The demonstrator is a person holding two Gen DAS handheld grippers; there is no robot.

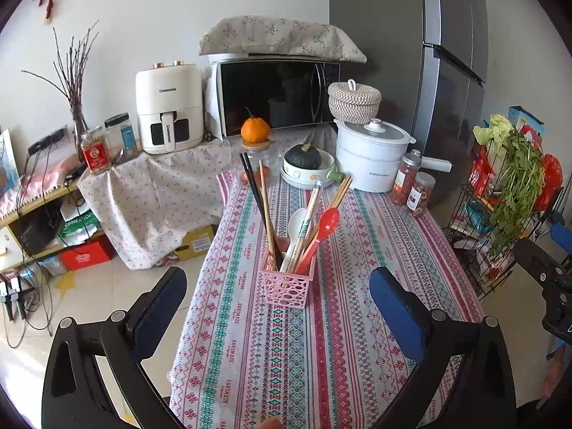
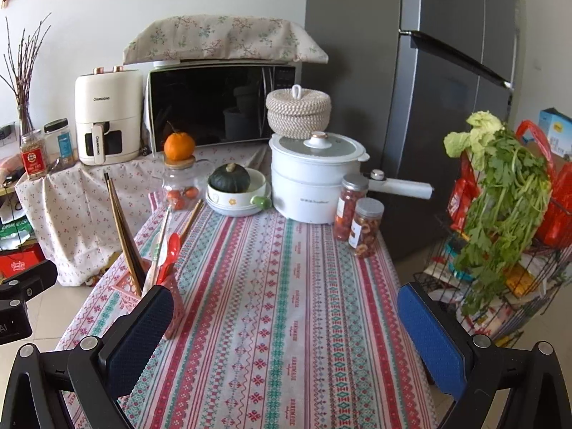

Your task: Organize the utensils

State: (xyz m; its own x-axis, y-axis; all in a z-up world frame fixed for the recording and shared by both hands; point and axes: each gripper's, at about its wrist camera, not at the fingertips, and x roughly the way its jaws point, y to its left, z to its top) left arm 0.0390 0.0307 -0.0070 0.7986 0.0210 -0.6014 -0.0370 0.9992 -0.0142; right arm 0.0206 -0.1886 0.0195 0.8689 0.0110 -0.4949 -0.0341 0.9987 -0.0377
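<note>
Chopsticks (image 1: 266, 211) and spoons (image 1: 323, 228) are being held upright in a pink basket (image 1: 286, 284) on the counter (image 1: 321, 339). The left gripper (image 1: 279, 307) and right gripper (image 2: 286, 325) are being held wide apart, gripping nothing.

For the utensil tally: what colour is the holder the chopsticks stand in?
Pink, with oval cut-outs in its sides: the utensil basket shows best in the left wrist view.

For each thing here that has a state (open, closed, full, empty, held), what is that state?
Left gripper: open, holding nothing.
Right gripper: open, holding nothing.
Pink basket: upright, holding chopsticks and spoons.
Red spoon: standing in basket.
White pot: lid on.
Microwave: door closed.
Two snack jars: capped.
</note>
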